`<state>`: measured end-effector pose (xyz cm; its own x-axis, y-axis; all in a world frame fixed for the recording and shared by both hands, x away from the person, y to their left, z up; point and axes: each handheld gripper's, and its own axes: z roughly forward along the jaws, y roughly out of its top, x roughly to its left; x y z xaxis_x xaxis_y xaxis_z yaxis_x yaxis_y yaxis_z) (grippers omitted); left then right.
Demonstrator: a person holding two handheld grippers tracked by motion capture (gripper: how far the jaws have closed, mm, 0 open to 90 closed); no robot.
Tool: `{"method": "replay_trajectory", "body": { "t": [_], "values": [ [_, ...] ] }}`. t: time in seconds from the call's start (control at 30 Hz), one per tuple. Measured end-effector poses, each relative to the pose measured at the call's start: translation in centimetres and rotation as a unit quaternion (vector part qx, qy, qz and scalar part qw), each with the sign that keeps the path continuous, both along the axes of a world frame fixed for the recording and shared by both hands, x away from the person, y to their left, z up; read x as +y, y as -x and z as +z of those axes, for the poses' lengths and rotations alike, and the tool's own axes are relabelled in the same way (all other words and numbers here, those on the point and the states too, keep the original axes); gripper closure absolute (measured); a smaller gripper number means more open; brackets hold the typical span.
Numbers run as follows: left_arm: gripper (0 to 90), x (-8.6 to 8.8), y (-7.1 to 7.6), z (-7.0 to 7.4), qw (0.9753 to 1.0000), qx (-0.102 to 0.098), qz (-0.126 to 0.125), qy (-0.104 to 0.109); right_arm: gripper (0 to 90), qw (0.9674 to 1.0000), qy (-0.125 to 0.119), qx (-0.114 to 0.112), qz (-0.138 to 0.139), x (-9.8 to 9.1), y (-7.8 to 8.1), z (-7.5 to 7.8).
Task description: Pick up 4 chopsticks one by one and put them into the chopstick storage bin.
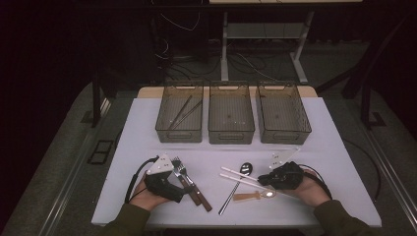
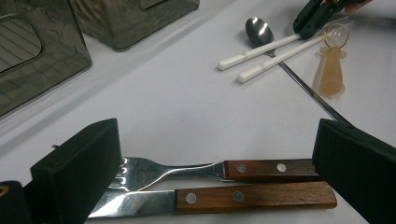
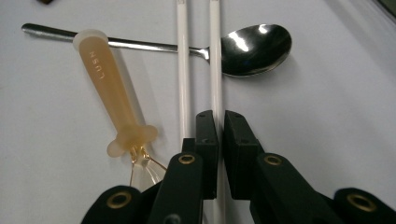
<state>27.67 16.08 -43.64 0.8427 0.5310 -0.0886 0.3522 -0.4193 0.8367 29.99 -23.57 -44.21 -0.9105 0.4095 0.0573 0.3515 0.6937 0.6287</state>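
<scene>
Near the table's front edge, toward its right corner, the right gripper (image 1: 265,178) is closed on one white chopstick (image 3: 215,70), which is pinched thinly between the jaws while the second chopstick (image 3: 183,70) lies just beside it, outside the grip. Both are laid across the handle of a steel spoon (image 3: 252,44), and an amber plastic spoon (image 3: 112,93) rests to one side. Toward the front left, the left gripper (image 2: 210,163) is held wide open around a wooden-handled fork (image 2: 261,170) and knife (image 2: 252,196), neither of which is pressed. The step is judged best done by lifting the chopstick straight and level, so that its mate and the steel spoon are not dragged. Three translucent bins (image 1: 231,115) are lined along the far edge of the white table (image 1: 334,147), thin utensils lying in the left one; beyond, a dark floor with cables is seen.
</scene>
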Motion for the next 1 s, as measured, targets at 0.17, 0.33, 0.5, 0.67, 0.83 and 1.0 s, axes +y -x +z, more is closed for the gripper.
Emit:
{"method": "replay_trajectory", "body": {
  "t": [0.17, 0.33, 0.5, 0.67, 0.83, 1.0],
  "values": [
    [0.1, 0.0, 0.0, 0.0, 1.0, 0.0, -0.001, 0.002, 85.3, 0.9995, -0.025, 0.01, -0.013, -0.3, 0.1, 0.6],
    [0.0, 0.0, 0.1, 0.1, 1.0, -0.002, -0.003, -0.001, 85.2, 0.9992, -0.034, 0.007, -0.018, -0.8, 0.1, 1.1],
    [0.0, 0.0, 0.4, 0.3, 1.0, -0.004, -0.005, -0.005, 85.2, 0.9985, -0.051, 0.004, -0.019, -1.2, 0.1, 1.7],
    [0.0, 0.0, 0.7, 0.2, 0.9999, -0.002, -0.01, -0.007, 85.2, 0.9978, -0.062, 0.003, -0.025, -1.6, 0.0, 2.1],
    [0.0, 0.2, 1.1, 0.1, 0.9999, 0.0, -0.014, -0.007, 85.2, 0.9966, -0.078, 0.0, -0.029, -2.0, 0.0, 2.6],
    [0.0, 0.4, 1.0, -0.2, 0.9999, 0.004, -0.011, -0.005, 85.2, 0.9951, -0.092, -0.001, -0.034, -2.1, -0.1, 3.1]
  ]
}}
